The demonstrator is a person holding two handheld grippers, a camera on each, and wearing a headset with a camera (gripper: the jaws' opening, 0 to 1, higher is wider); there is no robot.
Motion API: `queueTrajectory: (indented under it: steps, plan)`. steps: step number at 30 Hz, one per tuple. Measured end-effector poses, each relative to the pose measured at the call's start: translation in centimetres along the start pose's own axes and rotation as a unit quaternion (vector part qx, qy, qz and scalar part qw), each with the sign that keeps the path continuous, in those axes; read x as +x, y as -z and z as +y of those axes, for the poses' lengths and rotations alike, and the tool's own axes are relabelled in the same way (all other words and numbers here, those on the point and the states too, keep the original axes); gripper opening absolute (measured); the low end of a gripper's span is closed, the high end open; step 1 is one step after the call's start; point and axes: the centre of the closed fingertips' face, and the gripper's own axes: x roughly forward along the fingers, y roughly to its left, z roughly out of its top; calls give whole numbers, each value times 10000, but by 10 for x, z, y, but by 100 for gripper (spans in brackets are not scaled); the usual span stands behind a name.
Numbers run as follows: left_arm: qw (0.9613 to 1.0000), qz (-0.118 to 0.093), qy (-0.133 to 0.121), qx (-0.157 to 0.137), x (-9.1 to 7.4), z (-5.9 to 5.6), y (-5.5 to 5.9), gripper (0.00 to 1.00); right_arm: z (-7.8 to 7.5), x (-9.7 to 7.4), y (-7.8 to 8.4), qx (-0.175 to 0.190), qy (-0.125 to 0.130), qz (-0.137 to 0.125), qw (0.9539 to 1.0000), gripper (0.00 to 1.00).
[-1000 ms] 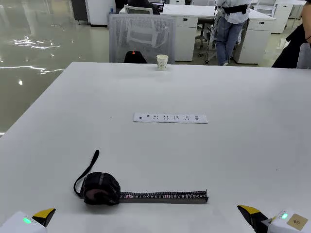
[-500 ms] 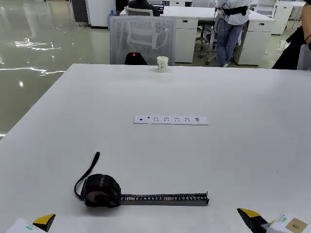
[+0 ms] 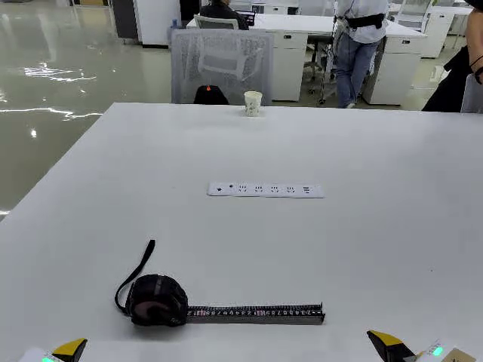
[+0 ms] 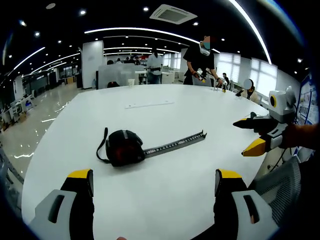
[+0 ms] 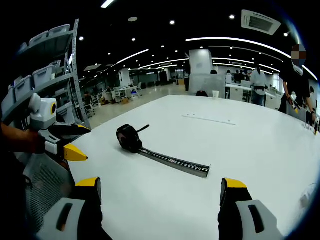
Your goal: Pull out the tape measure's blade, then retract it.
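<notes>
A black tape measure lies on the white table near its front edge. Its blade is pulled out to the right and lies flat, and a black strap trails off behind the case. My left gripper is open, with the case and blade some way ahead of its jaws. My right gripper is open too, with the blade's end and the case in front of it. Neither gripper touches the tape measure. Their yellow fingertips peek in at the bottom corners.
A white power strip lies mid-table. A paper cup stands at the far edge, with a mesh chair behind it. A person stands by desks beyond. Bare tabletop surrounds the tape measure.
The head view has shifted a little, and both grippers have sunk lower in it. The tape measure and its pulled-out blade lie as before.
</notes>
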Motion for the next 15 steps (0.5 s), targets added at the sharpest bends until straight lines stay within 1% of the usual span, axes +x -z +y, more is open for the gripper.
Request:
queueTrajectory:
  steps: [2,15]
  plan:
    - [10000,19,3,1,0,-1,1,99,0,0,-1,-9,9,-8,10000,99]
    - [9999,-25,-67,-85,0,-1,1,99,2,0,-2,1,-2,-30,10000,99]
